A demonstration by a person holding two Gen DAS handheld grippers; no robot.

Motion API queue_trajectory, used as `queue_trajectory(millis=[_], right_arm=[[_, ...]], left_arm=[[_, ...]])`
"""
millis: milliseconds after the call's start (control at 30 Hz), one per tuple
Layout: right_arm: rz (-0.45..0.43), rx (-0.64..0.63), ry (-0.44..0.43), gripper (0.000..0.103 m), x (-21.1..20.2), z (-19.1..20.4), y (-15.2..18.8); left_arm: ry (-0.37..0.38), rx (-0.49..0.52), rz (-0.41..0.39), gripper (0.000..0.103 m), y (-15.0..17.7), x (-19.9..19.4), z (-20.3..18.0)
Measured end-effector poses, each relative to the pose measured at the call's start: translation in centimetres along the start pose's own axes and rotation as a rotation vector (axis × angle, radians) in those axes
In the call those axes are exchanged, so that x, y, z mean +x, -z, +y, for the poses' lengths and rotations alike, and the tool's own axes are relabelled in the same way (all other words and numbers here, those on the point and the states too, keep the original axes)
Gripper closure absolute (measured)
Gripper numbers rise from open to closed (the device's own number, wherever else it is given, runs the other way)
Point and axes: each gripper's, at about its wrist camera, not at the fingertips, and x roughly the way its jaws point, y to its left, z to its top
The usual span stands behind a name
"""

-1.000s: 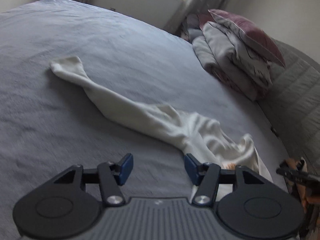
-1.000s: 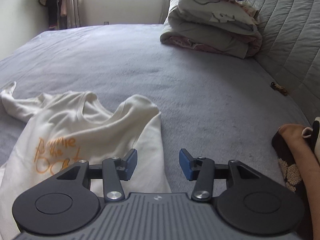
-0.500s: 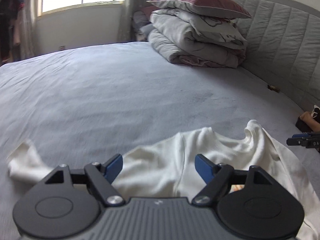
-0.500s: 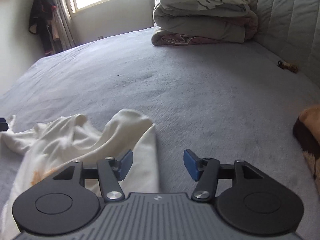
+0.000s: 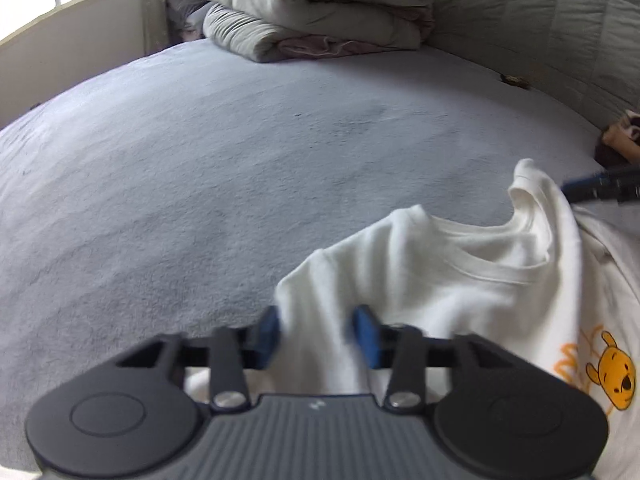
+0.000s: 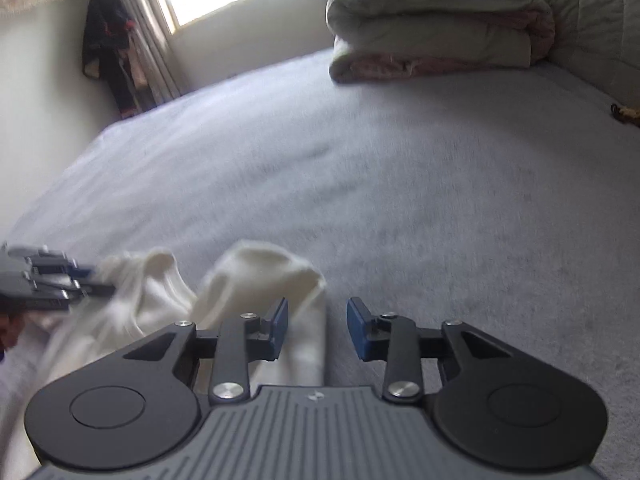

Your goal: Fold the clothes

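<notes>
A white shirt (image 5: 440, 280) with a yellow bear print (image 5: 612, 380) lies rumpled on the grey bed (image 5: 200, 180), collar facing away. My left gripper (image 5: 318, 336) is at the shirt's left shoulder. Its jaws are closing, and the bunched fabric fills the gap and touches both blue pads. My right gripper (image 6: 318, 328) is at the other shoulder of the shirt (image 6: 256, 272). Its jaws are closing too, with the fabric edge by the left pad and bare bed showing before the right pad. Each gripper shows at the edge of the other's view: right gripper (image 5: 600, 190), left gripper (image 6: 60, 280).
Folded duvets (image 5: 320, 12) are stacked at the head of the bed against a padded headboard (image 5: 540, 20). A small brown item (image 5: 514, 79) lies near the headboard. Dark clothes (image 6: 108, 60) hang beside the window. A brown patterned cloth (image 5: 622, 136) sits at the right edge.
The left gripper swung from the stretched sleeve to the shirt's shoulder, widened, then narrowed around the fabric. The right gripper dropped closer to the other shoulder and narrowed. The shirt bunched up.
</notes>
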Motion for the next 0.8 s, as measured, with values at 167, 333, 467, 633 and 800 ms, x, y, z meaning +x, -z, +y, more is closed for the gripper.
queue_trajectory(millis=[167,333,467,633,800], right_arm=[[0.103,-0.147,0.121,0.060,2.3,2.2,1.6],[0.014,-0.226,0.144,0.097,-0.7,3.2,0.6],[-0.119,-0.329,0.185,0.097,-5.4,5.0,0.3],[-0.363,-0.423,0.224,0.097,-12.8,9.0,0.3],[-0.613,-0.519,0.251,0.098,-22.3,14.6,0.9]], left_arm=[[0.004,-0.044,-0.008,0.084,-0.2,0.0,0.0],[-0.037,-0.079,-0.068,0.095,0.5,-1.1,-0.6],[-0.073,-0.193,-0.193,0.095,0.9,-5.3,0.3],[-0.104,-0.293,-0.443,0.095,2.0,-16.2,0.4],[-0.171,-0.307,-0.702,0.095,4.0,-29.5,-0.1]])
